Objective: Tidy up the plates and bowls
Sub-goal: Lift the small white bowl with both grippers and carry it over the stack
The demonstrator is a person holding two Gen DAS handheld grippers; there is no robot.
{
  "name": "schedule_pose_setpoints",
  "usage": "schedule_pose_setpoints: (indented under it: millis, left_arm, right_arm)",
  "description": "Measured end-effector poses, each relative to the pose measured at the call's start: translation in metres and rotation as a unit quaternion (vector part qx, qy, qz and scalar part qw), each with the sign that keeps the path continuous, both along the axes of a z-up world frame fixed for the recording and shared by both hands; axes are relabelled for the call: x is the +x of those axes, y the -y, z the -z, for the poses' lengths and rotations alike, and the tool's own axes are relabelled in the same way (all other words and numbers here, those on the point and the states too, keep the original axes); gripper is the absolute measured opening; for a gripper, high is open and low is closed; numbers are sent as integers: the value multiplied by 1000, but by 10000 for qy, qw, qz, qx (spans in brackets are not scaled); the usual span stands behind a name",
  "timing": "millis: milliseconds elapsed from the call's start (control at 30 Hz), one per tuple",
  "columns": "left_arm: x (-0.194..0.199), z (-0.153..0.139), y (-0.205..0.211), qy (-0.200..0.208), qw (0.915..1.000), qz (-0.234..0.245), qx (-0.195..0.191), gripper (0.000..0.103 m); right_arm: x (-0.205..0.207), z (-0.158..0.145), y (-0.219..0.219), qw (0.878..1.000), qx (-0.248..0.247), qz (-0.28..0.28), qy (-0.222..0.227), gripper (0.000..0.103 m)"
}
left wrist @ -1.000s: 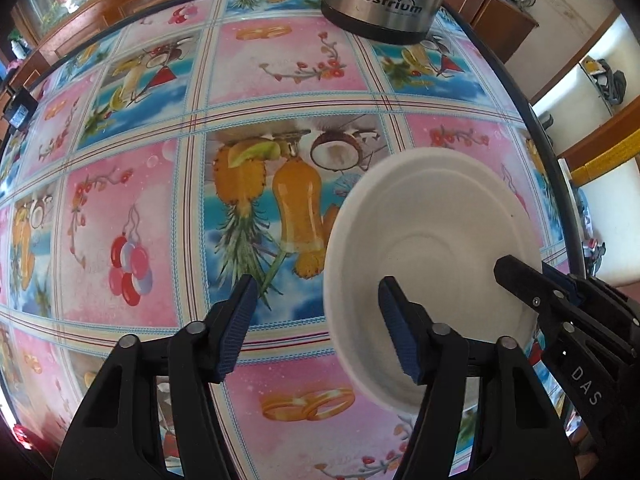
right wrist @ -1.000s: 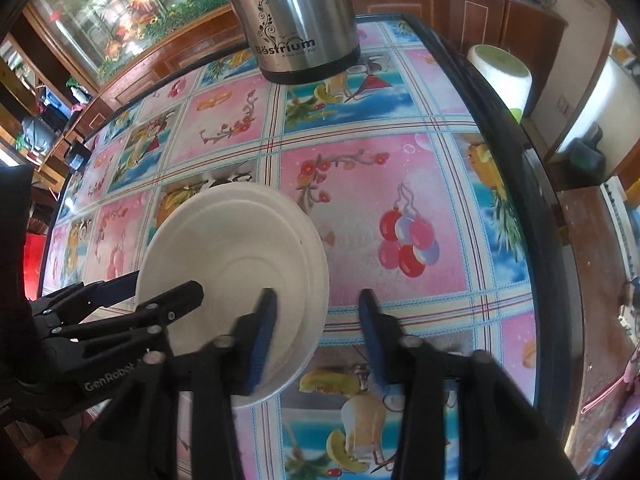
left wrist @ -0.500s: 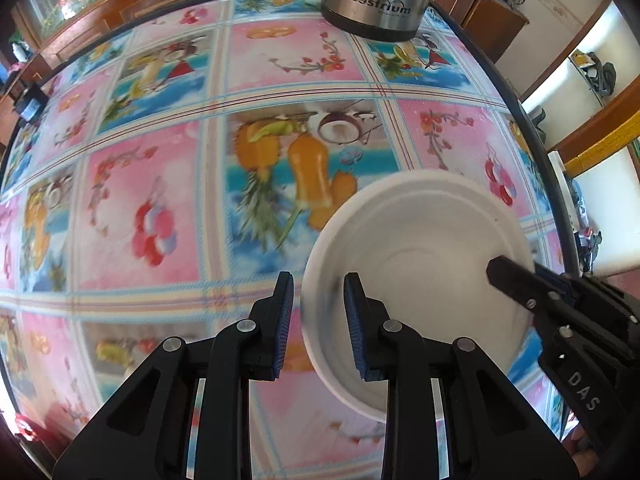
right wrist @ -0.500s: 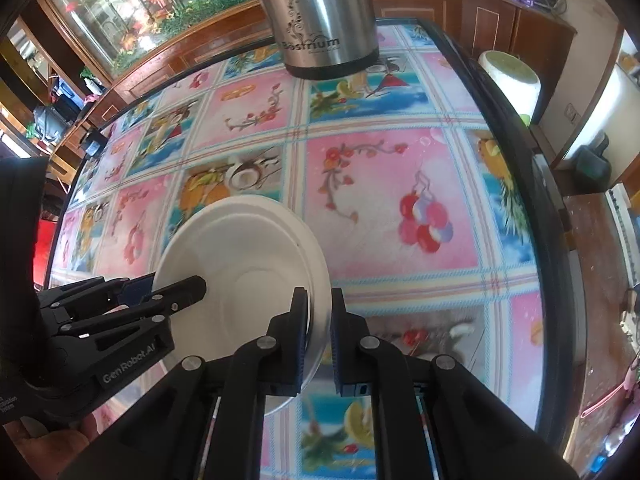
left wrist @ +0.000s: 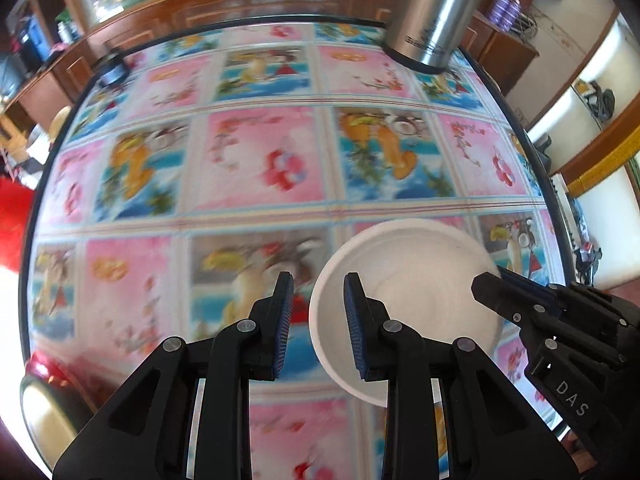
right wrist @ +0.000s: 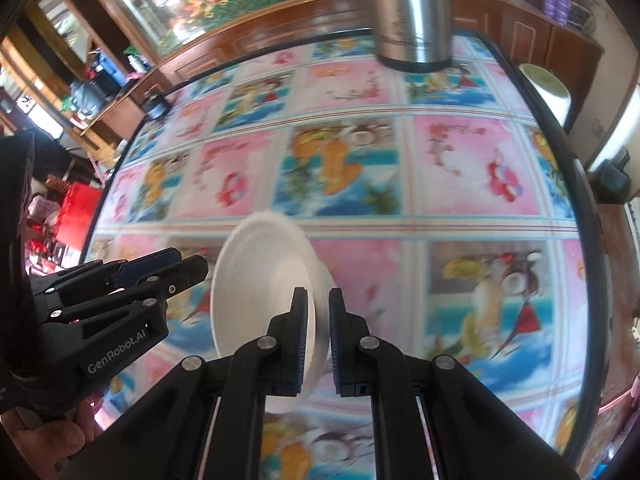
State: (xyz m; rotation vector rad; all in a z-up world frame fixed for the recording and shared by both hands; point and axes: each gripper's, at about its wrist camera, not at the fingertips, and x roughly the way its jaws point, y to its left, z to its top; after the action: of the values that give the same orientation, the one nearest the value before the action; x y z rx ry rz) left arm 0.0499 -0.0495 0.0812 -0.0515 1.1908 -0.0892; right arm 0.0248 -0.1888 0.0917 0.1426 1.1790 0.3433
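The left gripper stands with a moderate gap between its blue-padded fingers, straddling the near left rim of a white bowl; whether the pads actually press the rim I cannot tell, since daylight shows on both sides of it; the right gripper is drawn narrow, its fingers pinched on the opposite rim of the same bowl, one finger inside the wall and one outside; the bowl sits tilted in the right wrist view, its hollow turned toward the left gripper, which reaches in from the left edge there; in the left wrist view the right gripper comes in from the right, its tips meeting the bowl's far rim; the bowl is over the near part of the counter, above a bright cloth of pink and blue fruit squares; whether it touches the cloth I cannot tell, as the pictures are blurred; a tall steel flask stands upright at the far side of the counter, well apart from the bowl; a white cylinder with a green top stands beyond the counter's right edge.
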Motion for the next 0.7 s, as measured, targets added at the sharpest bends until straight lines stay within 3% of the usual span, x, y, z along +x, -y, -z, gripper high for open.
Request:
schedule_pose_setpoints:
  millis: [367, 700]
  left_arm:
    - [-38, 18, -54, -309, 9989, -339, -112, 25]
    - [-41, 23, -58, -346, 9981, -386, -318, 25]
  right_arm:
    - [-21, 8, -49, 9991, -155, -367, -155, 7]
    - [-25, 20, -28, 9996, -105, 13, -275, 10]
